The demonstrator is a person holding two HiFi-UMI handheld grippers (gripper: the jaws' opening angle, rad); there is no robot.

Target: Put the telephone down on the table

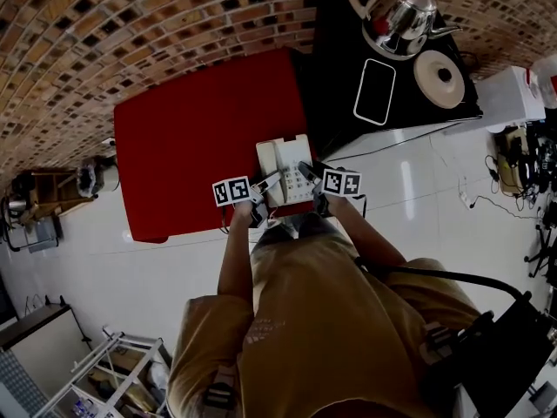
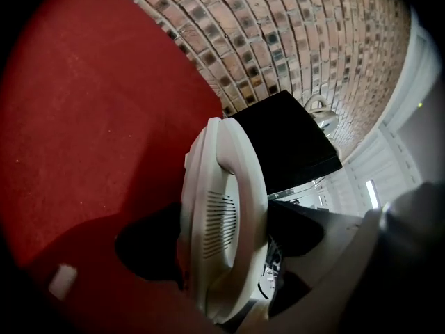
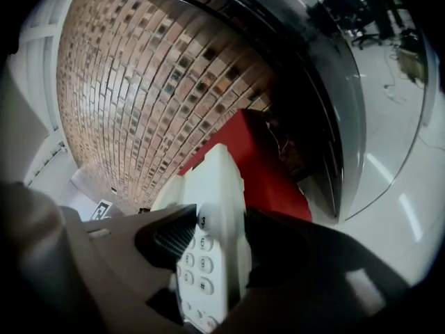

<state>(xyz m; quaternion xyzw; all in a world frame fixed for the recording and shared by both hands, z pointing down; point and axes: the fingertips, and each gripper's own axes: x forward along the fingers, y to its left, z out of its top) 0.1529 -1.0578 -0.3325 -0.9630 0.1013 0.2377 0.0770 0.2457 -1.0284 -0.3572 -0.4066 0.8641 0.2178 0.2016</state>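
With left gripper (image 1: 264,200) and right gripper (image 1: 315,194) jaws clamped on opposite sides of the telephone (image 1: 285,168), carry level over the red tabletop (image 1: 191,138), lower evenly, release only once seated flat.

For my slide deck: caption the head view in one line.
Left gripper and right gripper clamp a cream telephone at the near edge of the red table.

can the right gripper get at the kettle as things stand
Probably not: the right gripper is shut on the telephone, shared with the left gripper, and the kettle stands far off on the black table.
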